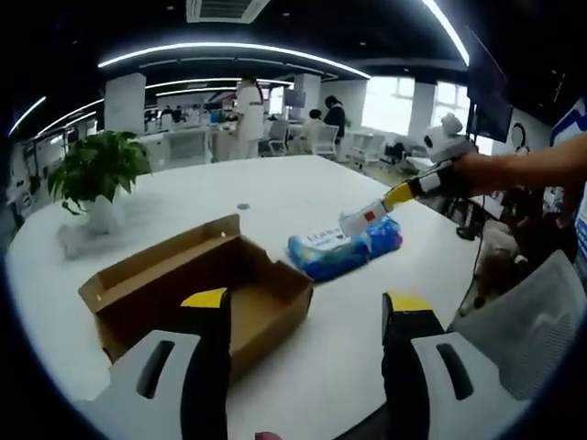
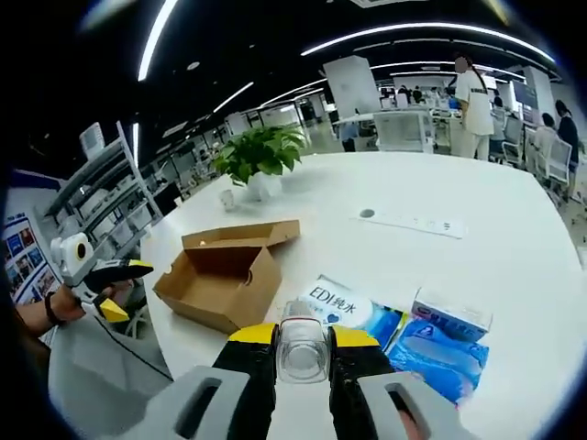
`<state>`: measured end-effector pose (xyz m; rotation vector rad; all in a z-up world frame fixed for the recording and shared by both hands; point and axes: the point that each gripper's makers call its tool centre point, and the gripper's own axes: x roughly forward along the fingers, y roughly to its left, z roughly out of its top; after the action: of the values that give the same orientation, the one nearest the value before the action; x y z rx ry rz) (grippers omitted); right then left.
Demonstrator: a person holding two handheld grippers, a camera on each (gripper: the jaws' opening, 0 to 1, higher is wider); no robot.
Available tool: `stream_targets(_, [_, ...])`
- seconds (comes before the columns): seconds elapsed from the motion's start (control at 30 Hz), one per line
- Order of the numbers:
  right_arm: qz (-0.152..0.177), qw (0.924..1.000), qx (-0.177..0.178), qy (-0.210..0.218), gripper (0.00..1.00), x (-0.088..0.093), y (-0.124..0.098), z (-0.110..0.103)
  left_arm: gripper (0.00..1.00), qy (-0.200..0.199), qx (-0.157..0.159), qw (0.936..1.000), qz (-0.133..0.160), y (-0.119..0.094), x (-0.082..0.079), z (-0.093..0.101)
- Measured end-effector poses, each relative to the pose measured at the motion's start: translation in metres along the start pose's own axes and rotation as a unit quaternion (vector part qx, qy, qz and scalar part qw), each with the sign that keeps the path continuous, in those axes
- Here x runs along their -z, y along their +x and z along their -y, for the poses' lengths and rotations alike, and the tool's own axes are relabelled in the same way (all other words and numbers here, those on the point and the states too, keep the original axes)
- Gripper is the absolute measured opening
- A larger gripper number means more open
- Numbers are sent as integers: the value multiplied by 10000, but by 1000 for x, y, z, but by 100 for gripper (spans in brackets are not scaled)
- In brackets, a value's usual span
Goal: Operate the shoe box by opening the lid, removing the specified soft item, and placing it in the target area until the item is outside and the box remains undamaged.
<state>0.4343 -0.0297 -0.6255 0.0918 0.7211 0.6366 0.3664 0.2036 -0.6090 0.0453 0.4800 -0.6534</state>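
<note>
Shoe box (image 1: 197, 293) stands open; right gripper (image 2: 303, 341) clamped on soft wipes pack (image 1: 344, 247), likely light and slippery, best pinched mid-body; left gripper (image 1: 307, 307) jaws apart.

Open-plan office under a dark ceiling with long curved light strips (image 1: 229, 48). A wide white surface (image 1: 275, 197) runs across the foreground. A potted plant (image 1: 96, 174) stands on it near the far edge, and a round grommet (image 2: 367, 213) is set in its top. White pillar (image 1: 125, 103) behind. Bright windows (image 1: 390, 103) beyond the desks. People stand and sit among distant desks and chairs (image 2: 559, 156). Metal shelving (image 2: 101, 197) lines one side.
</note>
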Motion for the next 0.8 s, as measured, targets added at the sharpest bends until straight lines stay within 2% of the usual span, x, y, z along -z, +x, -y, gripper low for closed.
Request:
stream_targets(0.3, [-322, 9989, 133, -321, 16, -14, 12, 12, 66, -46, -168, 9998, 16, -2, 0, -13])
stream_targets(0.53, [-509, 9944, 174, -905, 16, -30, 24, 25, 65, -52, -126, 9999, -23, -2, 2, -12])
stream_targets(0.67, [-808, 9871, 214, -1367, 16, -31, 29, 36, 65, 67, -40, 9999, -98, 2, 5, -6])
stream_targets(0.8, [-1102, 9758, 233, -1874, 16, -33, 33, 46, 65, 87, -11, 9998, -152, 1, 7, -4])
